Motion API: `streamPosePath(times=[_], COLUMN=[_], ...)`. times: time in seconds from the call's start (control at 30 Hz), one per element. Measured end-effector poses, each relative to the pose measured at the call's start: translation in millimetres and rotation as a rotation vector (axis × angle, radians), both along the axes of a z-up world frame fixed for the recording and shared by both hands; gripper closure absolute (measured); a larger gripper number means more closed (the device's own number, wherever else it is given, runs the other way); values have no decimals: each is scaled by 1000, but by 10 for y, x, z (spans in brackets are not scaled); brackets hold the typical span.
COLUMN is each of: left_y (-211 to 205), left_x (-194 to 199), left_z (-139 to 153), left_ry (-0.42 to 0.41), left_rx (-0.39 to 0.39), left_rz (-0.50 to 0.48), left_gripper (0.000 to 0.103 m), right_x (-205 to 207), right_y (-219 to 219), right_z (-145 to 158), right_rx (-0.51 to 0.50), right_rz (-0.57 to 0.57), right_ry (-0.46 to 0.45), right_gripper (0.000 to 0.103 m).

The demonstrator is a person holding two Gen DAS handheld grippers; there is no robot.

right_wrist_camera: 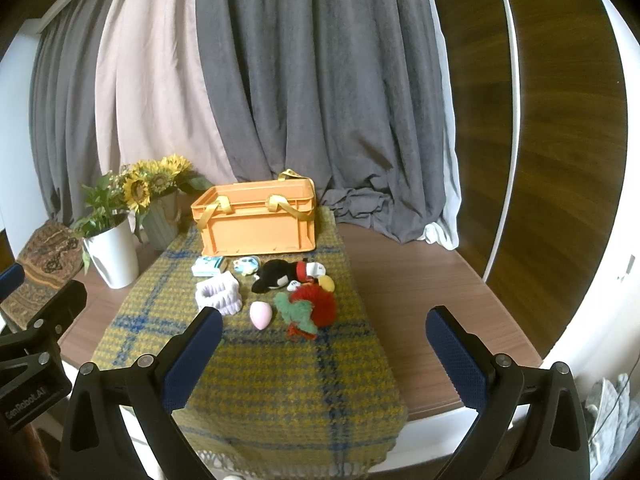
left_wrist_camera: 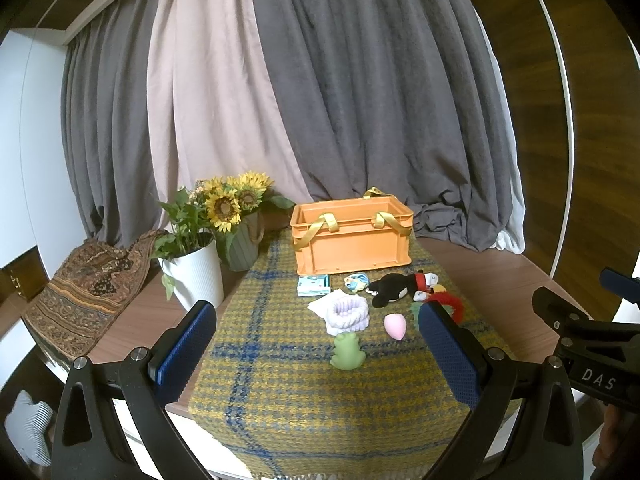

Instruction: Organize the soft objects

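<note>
An orange crate (left_wrist_camera: 352, 240) (right_wrist_camera: 256, 224) with yellow straps stands at the back of a yellow plaid cloth (left_wrist_camera: 320, 392) (right_wrist_camera: 280, 380). In front of it lie a black plush toy (left_wrist_camera: 394, 288) (right_wrist_camera: 280, 274), a lilac band (left_wrist_camera: 347, 312) (right_wrist_camera: 219, 294), a pink egg-shaped sponge (left_wrist_camera: 394, 325) (right_wrist_camera: 261, 314), a green frog (left_wrist_camera: 347, 352), a red and green fluffy toy (right_wrist_camera: 310, 308) (left_wrist_camera: 450, 306), a small blue-white item (left_wrist_camera: 356, 282) (right_wrist_camera: 245, 266) and a blue packet (left_wrist_camera: 314, 285) (right_wrist_camera: 207, 266). My left gripper (left_wrist_camera: 316, 320) and right gripper (right_wrist_camera: 324, 326) are open and empty, short of the objects.
A white pot with a plant (left_wrist_camera: 194, 268) (right_wrist_camera: 114, 252) and a grey pot of sunflowers (left_wrist_camera: 240, 220) (right_wrist_camera: 160, 208) stand left of the crate. A patterned cloth (left_wrist_camera: 88, 288) lies at the far left. Grey and beige curtains (left_wrist_camera: 320, 100) hang behind. Bare wood table (right_wrist_camera: 420, 292) lies right.
</note>
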State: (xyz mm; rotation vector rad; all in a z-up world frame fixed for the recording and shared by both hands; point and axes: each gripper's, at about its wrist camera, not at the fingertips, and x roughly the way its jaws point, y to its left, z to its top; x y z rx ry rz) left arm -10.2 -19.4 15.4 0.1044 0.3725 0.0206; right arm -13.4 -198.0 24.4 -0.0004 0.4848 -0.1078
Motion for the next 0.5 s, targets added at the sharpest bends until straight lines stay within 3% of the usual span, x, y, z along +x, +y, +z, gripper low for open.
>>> streamPosePath(times=[0.5], left_y=[-28], left_x=[17], left_z=[-27], left_ry=[5], left_rx=[-1], left_rz=[-1], left_gripper=[0], right_x=[13], right_y=[-12], right_z=[-4], right_rx=[-1], right_rz=[1], right_ry=[5], right_gripper=[0])
